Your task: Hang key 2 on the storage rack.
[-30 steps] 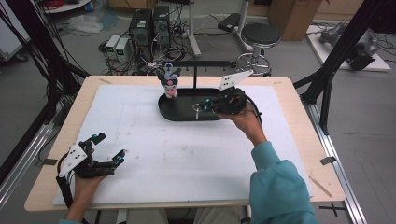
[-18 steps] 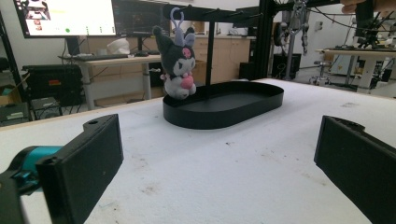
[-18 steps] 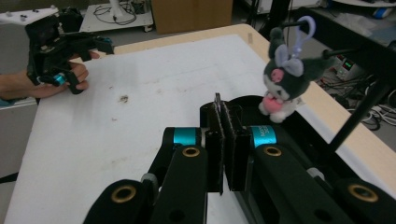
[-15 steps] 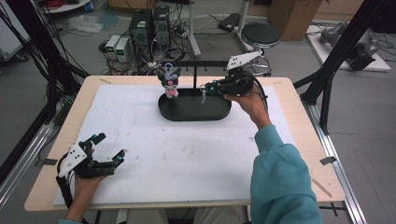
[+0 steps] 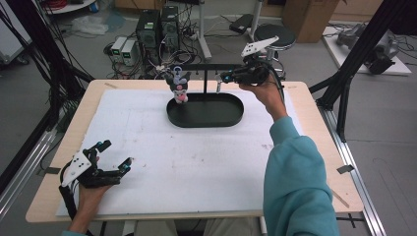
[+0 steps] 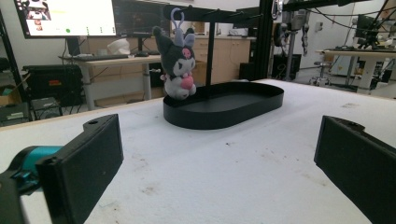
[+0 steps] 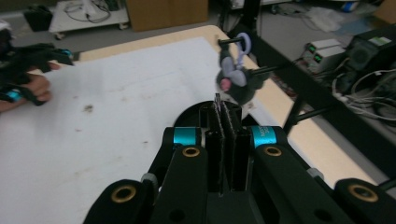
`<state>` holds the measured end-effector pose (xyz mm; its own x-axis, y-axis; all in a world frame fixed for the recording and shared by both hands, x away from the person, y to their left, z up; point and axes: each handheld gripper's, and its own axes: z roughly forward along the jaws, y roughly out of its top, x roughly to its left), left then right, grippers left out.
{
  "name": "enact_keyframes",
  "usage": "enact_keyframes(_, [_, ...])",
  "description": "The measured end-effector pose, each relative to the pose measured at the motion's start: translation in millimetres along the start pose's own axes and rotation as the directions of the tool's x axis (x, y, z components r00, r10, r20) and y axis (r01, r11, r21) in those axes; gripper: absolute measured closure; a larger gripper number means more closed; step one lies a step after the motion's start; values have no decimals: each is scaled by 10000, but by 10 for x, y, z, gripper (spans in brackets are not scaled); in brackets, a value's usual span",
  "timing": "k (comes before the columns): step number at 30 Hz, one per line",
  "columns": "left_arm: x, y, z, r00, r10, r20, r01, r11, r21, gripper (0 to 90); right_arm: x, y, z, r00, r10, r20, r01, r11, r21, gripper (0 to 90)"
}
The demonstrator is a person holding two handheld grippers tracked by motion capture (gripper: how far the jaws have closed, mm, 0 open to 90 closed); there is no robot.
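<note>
A dark plush toy (image 5: 178, 87) (image 6: 180, 65) (image 7: 236, 79) hangs by a lilac loop from a peg at the left end of a black rack bar (image 5: 206, 66). The rack stands in a black oval tray (image 5: 206, 123) (image 6: 224, 121) at the far middle of the table. My right gripper (image 5: 223, 77) (image 7: 222, 105) is held up at the bar's right part, jaws shut. A thin sliver pokes out between the pads, and a small pale charm (image 5: 219, 87) dangles below the tips. My left gripper (image 5: 116, 153) (image 6: 217, 154) rests open at the front left, nothing between its jaws.
A white mat (image 5: 196, 162) covers most of the wooden table (image 5: 314, 147). Black frame posts (image 5: 344, 93) rise at the table's right and left sides. Computers and cables (image 5: 157, 29) lie on the floor beyond the far edge, with a stool (image 5: 275, 34) behind the right hand.
My right gripper has risen from the tray up and back to the rack bar, staying shut. The left gripper has not moved.
</note>
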<state>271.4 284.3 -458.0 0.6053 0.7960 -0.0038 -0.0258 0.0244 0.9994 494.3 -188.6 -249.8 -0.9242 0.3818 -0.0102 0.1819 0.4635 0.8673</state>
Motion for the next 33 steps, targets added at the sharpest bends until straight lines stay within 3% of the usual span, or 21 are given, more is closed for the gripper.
enact_keyframes(2, [1,0,-1,10000,19,-2,-19,10000,20,17,-37,38,4,9998,196,-19,-196,9998,41,889])
enact_keyframes(6, [1,1,-1,10000,22,1,-22,10000,17,17,-125,129,43,9999,46,146,-49,9997,240,889])
enact_keyframes(15, [4,1,-5,10000,25,20,-25,10000,23,17,-260,251,125,9997,190,162,-195,9993,334,889])
enact_keyframes(33, [5,0,-6,10000,31,24,-32,10000,21,17,-377,171,314,9986,434,292,-466,9919,1178,888])
